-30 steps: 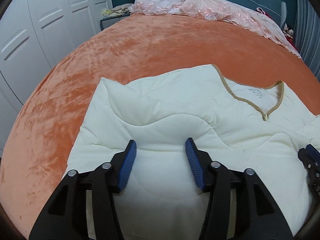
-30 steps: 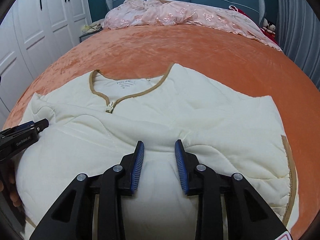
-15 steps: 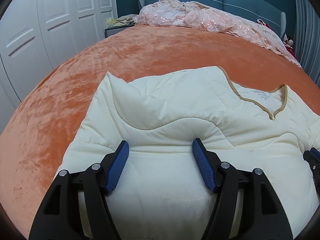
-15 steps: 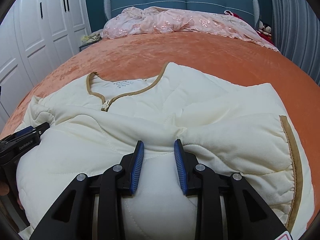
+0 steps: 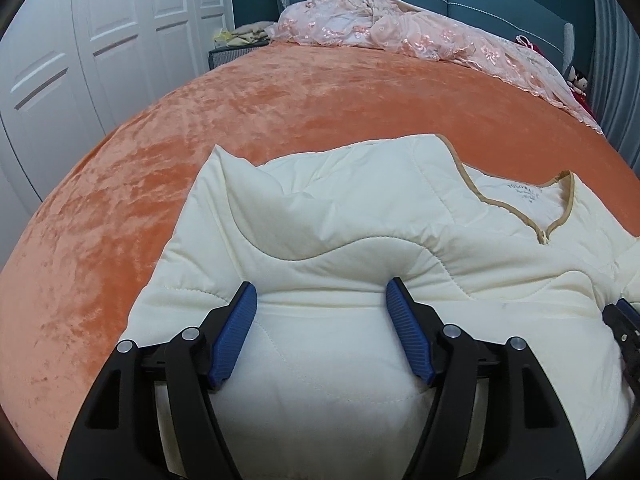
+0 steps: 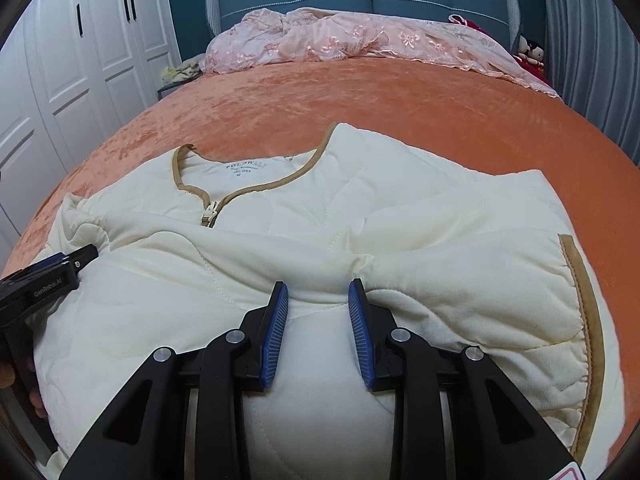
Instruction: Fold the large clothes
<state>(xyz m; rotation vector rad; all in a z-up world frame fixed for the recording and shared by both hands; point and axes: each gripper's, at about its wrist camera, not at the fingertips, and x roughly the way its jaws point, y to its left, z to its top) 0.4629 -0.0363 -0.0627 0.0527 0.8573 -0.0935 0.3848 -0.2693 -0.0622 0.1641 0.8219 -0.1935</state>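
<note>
Garment position: the cream quilted jacket (image 6: 400, 208) lies face up on the orange bed (image 5: 280, 112), collar and zipper pull (image 6: 209, 216) toward the headboard, with the lower portion folded up over the chest so that a thick doubled ridge runs across the body.

Left gripper (image 5: 320, 320): its jaws have just been opening and now stand wide apart, with the padded ridge bulging between them; the blue pads sit at the fabric's flanks and do not appear to squeeze it (judged a release after laying the fold).

Right gripper (image 6: 318, 312): jaws narrower, pinching a gathered bunch of the folded layer between the pads, which likely pins the fold on that side.

Edges and room: the brown-trimmed cuff (image 6: 580, 312) lies along the jacket's right border, near the bed's edge. Bare bedspread extends well ahead, up to the pink lace cover (image 6: 360, 40).
</note>
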